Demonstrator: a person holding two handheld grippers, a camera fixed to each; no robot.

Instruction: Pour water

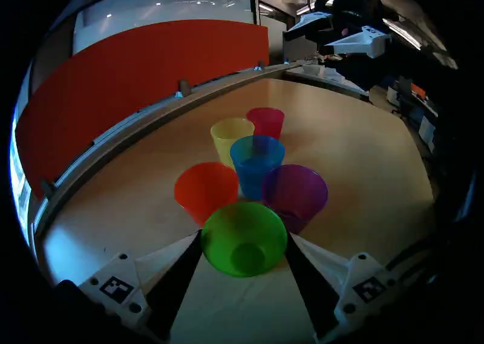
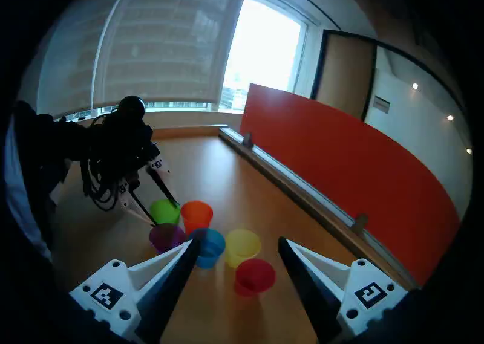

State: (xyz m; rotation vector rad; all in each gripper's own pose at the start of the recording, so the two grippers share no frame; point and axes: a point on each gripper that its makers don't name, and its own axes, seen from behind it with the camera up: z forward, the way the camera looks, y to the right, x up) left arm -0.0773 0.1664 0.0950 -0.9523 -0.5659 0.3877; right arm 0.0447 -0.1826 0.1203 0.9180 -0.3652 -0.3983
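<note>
- Squeezing the translucent green plastic cup (image 1: 244,250), the left gripper (image 1: 242,235) looks clenched on it, well in from the wooden table (image 1: 357,162)'s edges.
- Tipping it could knock the orange plastic cup (image 1: 204,190) or purple plastic cup (image 1: 294,193) (both crowd it).
- Right gripper (image 2: 239,242) hangs released above the red plastic cup (image 2: 254,276).
- Water inside any cup: cannot tell.

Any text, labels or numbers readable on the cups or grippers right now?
No readable text.
Cups, including the green cup: plain, no print.
Square markers on the left gripper and right gripper: black-and-white patterns, not words or numbers.
</note>
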